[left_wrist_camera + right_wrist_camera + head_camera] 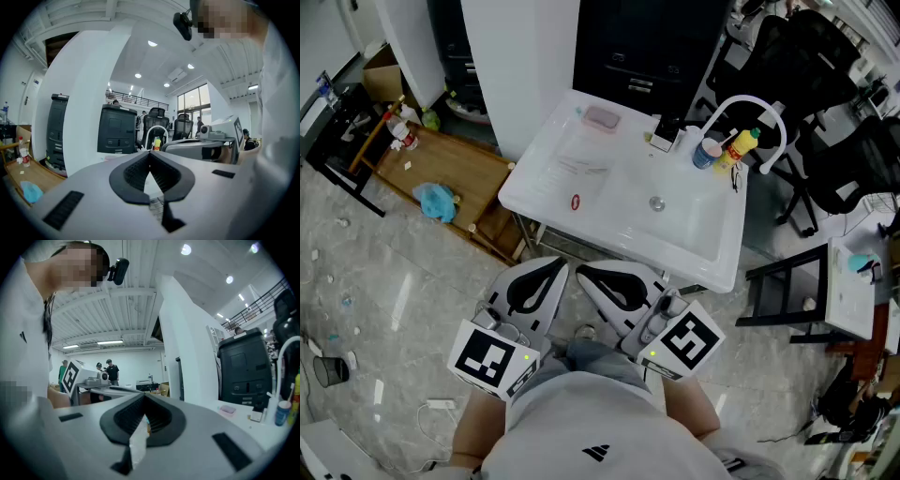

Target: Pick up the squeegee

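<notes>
I cannot pick out a squeegee for certain. A small white-and-black object (662, 138) lies by the base of the white arched faucet (757, 105) on the white sink table (581, 234); the same object (256, 415) shows in the right gripper view. A pink block (602, 118) sits at the back and a small red item (576, 202) on the left drainboard. My left gripper (551, 268) (150, 155) and right gripper (583, 273) (143, 397) hang side by side short of the table's near edge, close to the person's body. Both are shut with nothing between the jaws.
A blue container (705, 154) and a yellow bottle (741, 143) stand beside the faucet. The drain (656, 202) marks the basin. A wooden board (450, 173) with a blue rag lies on the floor at left. Black office chairs (825, 122) and a dark stand (787, 291) crowd the right.
</notes>
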### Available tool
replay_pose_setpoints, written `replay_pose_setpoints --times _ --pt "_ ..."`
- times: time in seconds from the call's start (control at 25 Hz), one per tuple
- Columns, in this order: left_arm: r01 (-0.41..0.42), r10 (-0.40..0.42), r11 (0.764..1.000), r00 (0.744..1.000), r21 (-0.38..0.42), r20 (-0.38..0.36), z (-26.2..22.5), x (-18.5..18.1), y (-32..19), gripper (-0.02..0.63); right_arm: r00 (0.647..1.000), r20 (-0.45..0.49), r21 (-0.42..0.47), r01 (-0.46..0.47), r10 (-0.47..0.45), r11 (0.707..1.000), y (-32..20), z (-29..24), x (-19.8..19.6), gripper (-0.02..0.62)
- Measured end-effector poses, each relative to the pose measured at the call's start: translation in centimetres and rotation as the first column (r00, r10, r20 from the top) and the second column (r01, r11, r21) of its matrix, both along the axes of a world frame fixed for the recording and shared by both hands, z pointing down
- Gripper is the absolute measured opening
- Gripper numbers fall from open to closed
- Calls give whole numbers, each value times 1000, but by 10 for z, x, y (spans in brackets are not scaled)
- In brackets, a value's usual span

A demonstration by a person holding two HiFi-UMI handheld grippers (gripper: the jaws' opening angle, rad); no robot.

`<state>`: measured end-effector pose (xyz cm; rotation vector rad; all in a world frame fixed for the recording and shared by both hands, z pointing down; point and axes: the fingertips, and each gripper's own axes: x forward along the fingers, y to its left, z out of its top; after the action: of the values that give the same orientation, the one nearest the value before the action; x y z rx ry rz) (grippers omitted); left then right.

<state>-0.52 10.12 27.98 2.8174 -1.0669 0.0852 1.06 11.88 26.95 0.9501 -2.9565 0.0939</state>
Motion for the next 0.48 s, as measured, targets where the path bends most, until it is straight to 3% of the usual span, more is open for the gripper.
replay_pose_setpoints --times 0.48 --pt "7 -7 1000 1000 -5 -7 1 -4 -4 9 1000 1 4 -12 12 1000 -3 -1 -1 9"
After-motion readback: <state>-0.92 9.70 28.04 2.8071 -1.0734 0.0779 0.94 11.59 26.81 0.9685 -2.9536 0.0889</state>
